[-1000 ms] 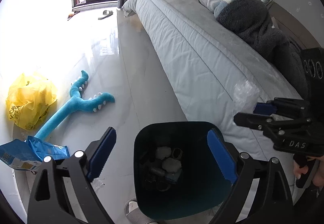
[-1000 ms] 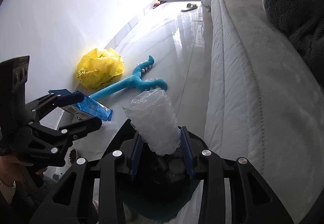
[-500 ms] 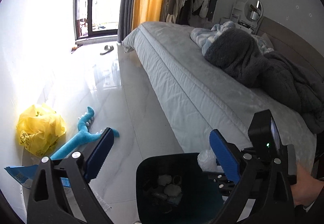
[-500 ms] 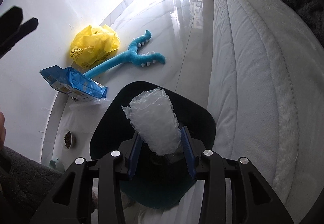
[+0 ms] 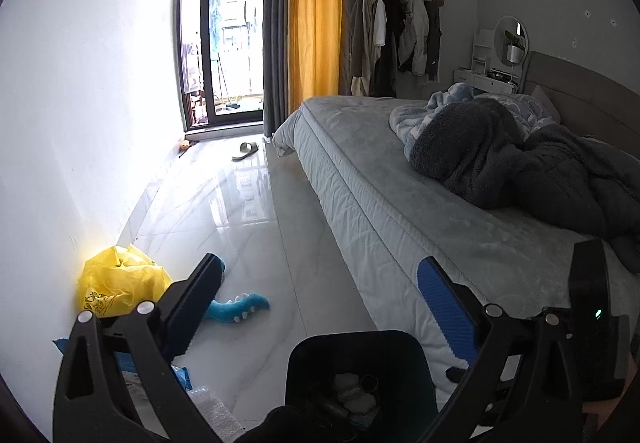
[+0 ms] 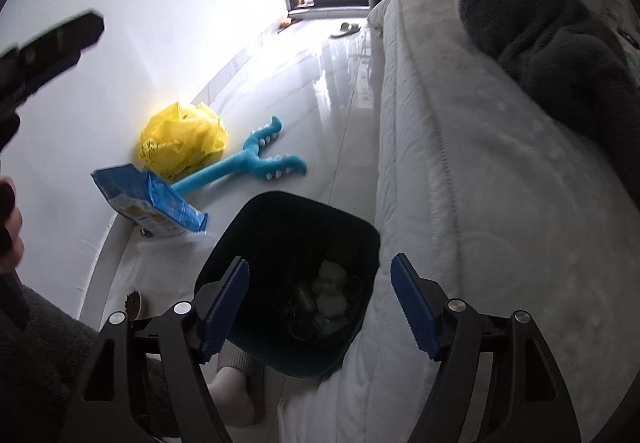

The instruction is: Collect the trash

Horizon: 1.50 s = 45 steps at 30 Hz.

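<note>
The dark bin stands on the pale floor, touching the side of the bed. Inside it lies trash: whitish crumpled pieces among darker round items, too dim to name. The right gripper hangs over the bin's mouth with its 2 blue-padded jaws spread wide and nothing between them. The left gripper is above the bin's near side, jaws likewise wide apart and empty; the bin shows low between them. Beyond the bin, away from the bed, a blue packet lies by the wall, with clear bubble wrap just beside the bin. Further from the bin sit a yellow bag and a teal plush toy, touching each other. A socked foot stands near the bin's close edge.
</note>
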Tool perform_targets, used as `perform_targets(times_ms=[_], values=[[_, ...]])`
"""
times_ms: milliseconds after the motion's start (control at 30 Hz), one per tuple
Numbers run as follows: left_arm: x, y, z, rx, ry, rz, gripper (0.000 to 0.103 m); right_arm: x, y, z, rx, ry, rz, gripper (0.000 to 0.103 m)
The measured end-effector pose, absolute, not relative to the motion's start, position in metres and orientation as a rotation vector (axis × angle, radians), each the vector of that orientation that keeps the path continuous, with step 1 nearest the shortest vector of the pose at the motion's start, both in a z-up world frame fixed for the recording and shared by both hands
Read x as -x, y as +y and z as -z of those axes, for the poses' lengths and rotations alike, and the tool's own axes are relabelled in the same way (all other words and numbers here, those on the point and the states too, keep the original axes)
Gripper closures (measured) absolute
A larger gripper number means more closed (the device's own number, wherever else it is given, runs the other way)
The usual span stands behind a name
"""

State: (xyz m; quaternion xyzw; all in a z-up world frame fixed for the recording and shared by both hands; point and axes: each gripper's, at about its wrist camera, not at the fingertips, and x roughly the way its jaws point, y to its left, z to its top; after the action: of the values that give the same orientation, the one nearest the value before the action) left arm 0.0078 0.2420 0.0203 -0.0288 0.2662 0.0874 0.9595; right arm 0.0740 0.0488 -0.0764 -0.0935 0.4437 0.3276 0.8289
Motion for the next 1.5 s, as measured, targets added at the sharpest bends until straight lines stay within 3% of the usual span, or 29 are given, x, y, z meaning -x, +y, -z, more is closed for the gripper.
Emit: perform_targets(times_ms=[467,1067,1500], values=[[0.030,0.184,-0.020,0.053,0.526,-0.113,0.003,-0.034,-0.089,-0.011,0.075,0.622,-0.448,0.007],[0.089,0.155,-0.043,-0.010,0.472,-0.055,0.003,0.072,-0.244,-0.048,-0.027,0.473,-0.231,0.003],[0.109,0.139,-0.037,-0.023,0.467,-0.041,0.003,0.097,-0.262,-0.041,-0.014,0.441,-0.262,0.003]])
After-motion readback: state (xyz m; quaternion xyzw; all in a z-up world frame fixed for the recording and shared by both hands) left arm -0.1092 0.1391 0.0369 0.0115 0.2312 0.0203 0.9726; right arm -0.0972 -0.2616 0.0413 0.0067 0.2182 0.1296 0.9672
